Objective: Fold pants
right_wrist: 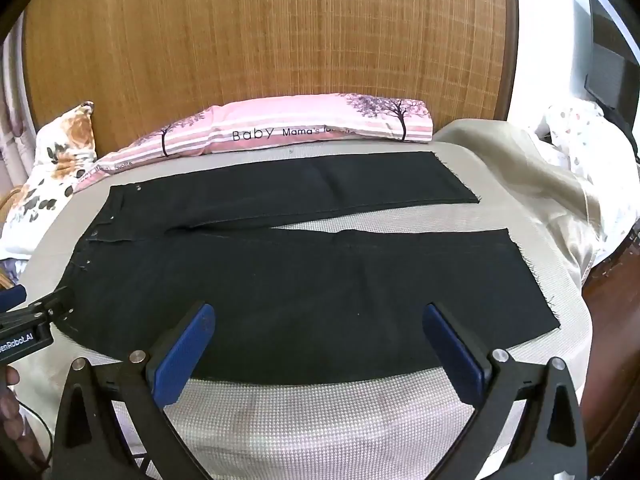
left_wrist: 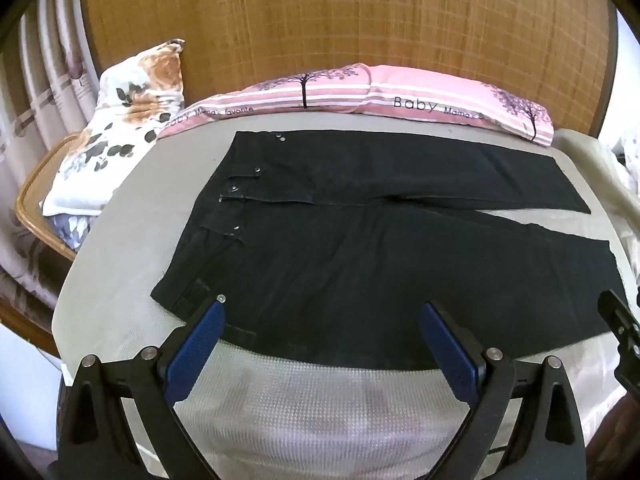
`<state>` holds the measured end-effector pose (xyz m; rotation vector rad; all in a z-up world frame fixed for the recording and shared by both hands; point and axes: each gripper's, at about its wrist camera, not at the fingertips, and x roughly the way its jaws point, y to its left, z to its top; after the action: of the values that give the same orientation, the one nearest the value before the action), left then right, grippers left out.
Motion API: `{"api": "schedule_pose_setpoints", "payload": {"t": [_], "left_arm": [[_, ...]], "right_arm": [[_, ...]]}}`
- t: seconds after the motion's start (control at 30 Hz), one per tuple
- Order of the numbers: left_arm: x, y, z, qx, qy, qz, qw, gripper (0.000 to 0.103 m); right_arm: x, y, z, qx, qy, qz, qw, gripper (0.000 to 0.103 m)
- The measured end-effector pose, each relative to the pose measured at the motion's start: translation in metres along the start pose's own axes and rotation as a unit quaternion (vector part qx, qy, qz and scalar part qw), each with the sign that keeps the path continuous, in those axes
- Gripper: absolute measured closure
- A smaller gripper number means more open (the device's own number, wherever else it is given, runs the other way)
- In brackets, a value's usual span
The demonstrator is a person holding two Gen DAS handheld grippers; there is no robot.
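Black pants [left_wrist: 360, 264] lie flat on the bed [left_wrist: 120, 232], waist to the left, legs splayed w/ a gap between. Left gripper [left_wrist: 322, 314] and right gripper [right_wrist: 320, 316] both spread wide, empty, over the near edge. Risk: pinching only the top layer, or uneven lift btwn sides, so legs won't stack square.

One pair of black pants [left_wrist: 360, 240], two pillows [left_wrist: 360, 88], two tools [left_wrist: 324, 320].
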<state>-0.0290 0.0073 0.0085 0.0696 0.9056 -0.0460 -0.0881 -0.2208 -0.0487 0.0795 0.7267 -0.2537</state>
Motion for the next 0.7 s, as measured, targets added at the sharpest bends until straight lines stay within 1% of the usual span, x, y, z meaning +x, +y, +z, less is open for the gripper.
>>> {"api": "schedule_pose_setpoints", "payload": {"t": [0.37, 0.7], "left_arm": [[0.0004, -0.0006, -0.0051, 0.000, 0.002, 0.001, 1.0000, 0.006], [0.0041, -0.0037, -0.0086, -0.003, 0.017, 0.006, 0.9998, 0.006]], "right_arm": [[-0.0049, -0.0052, -0.0011, 0.008, -0.002, 0.002, 1.000, 0.000], [0.0006, -0.0070, -0.0062, 0.016, 0.006, -0.001, 1.000, 0.000]]}}
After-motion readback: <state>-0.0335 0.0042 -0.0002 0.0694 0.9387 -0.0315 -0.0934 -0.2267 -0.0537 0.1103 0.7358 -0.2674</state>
